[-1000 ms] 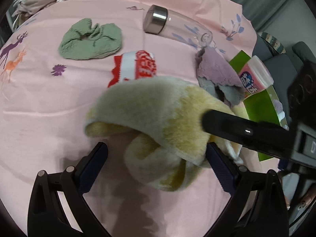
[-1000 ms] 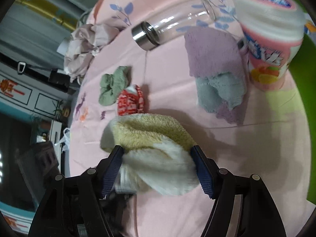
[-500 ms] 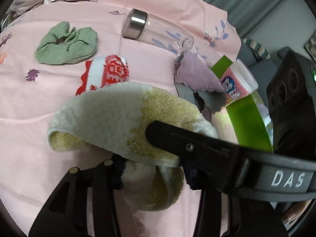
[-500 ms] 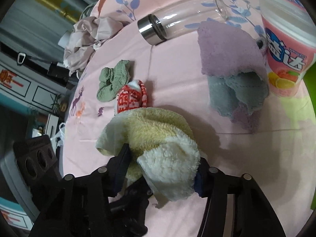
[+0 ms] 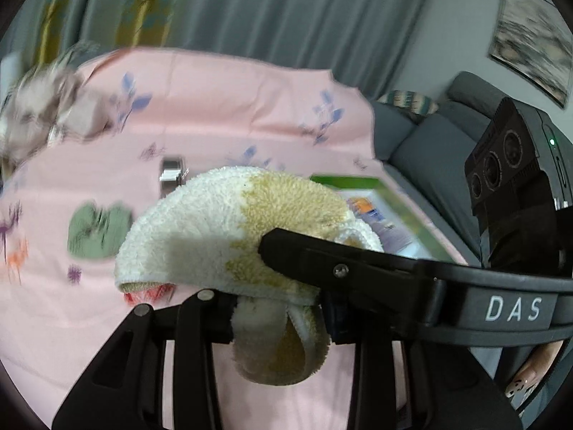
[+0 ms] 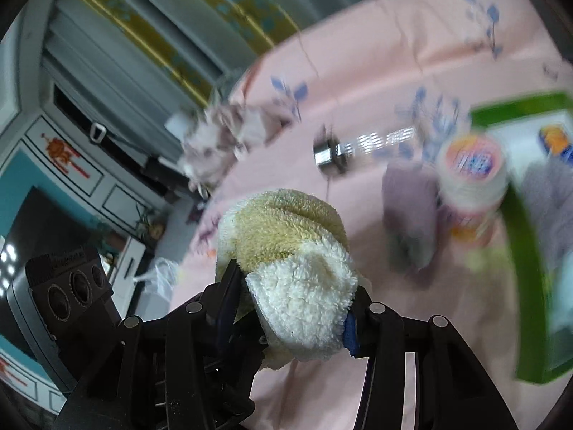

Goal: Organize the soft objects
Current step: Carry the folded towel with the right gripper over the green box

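A fluffy yellow and white towel (image 5: 229, 236) is held up off the pink bedsheet (image 5: 222, 107) by both grippers. My left gripper (image 5: 275, 322) is shut on its lower fold. My right gripper (image 6: 297, 308) is shut on its white end (image 6: 304, 294), and its finger (image 5: 358, 268) crosses the left wrist view. A green scrunchie (image 5: 96, 231) and a red and white sock (image 5: 150, 292) lie on the sheet below. A purple and grey cloth (image 6: 408, 211) lies beside the green box (image 6: 519, 229).
A glass bottle with a steel cap (image 6: 333, 156) lies on the sheet. A pink-lidded tub (image 6: 472, 179) stands by the green box, which holds other items. Crumpled fabric (image 6: 222, 139) lies at the far edge. A grey sofa (image 5: 429, 143) stands to the right.
Both grippers have lifted the towel well up off the sheet, and both views have tilted up, showing curtains and the room. The sock is now mostly hidden under the towel.
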